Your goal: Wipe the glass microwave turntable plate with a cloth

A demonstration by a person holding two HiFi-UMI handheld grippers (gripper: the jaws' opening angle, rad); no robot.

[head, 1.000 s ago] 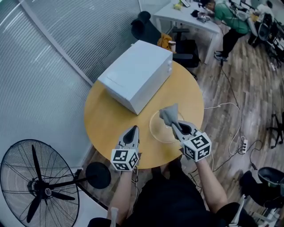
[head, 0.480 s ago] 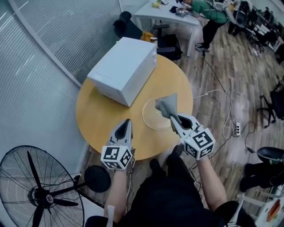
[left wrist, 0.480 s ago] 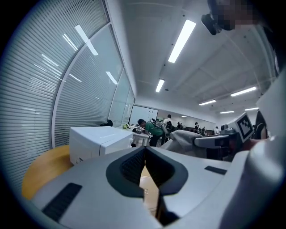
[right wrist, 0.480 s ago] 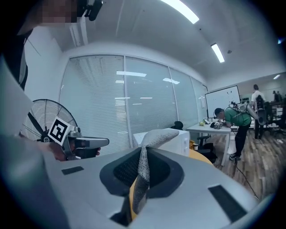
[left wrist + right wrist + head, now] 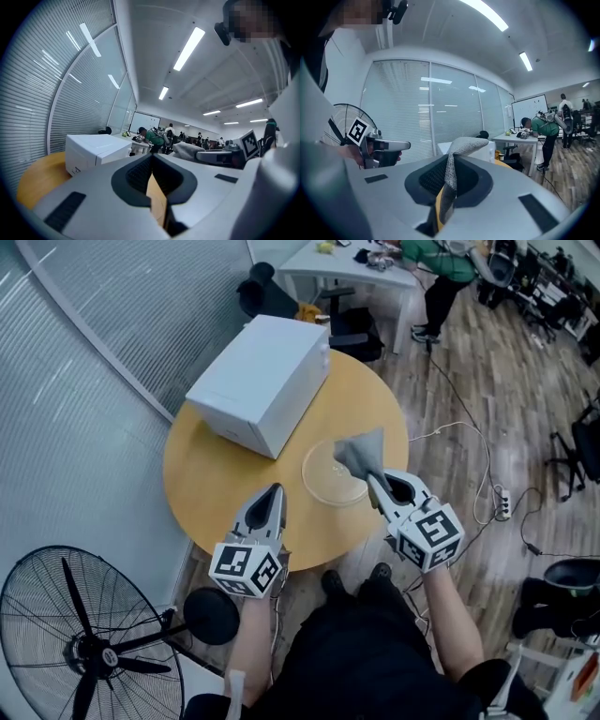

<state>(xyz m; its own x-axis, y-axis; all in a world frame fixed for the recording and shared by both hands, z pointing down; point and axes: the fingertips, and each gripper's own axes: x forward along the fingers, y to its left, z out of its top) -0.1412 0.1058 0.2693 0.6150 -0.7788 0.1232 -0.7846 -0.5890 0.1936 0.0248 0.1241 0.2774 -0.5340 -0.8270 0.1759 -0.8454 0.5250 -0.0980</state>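
Cloth (image 5: 361, 454) clamped in the right gripper (image 5: 375, 482), over the glass turntable plate (image 5: 323, 481) on the round wooden table (image 5: 216, 486).
Right gripper view shows the jaws closed on a fold of the grey cloth, whose free end sticks up and flops beyond the tips. At frame centre in the head view, the clear plate lies flat near the table's right edge, just below and right of the white microwave (image 5: 262, 381). The cloth overlaps the plate's upper right rim; whether they touch cannot be told. Lower left of the plate, the left gripper (image 5: 276, 491) has its jaws together with nothing between them. A floor fan (image 5: 84, 643) stands at lower left.
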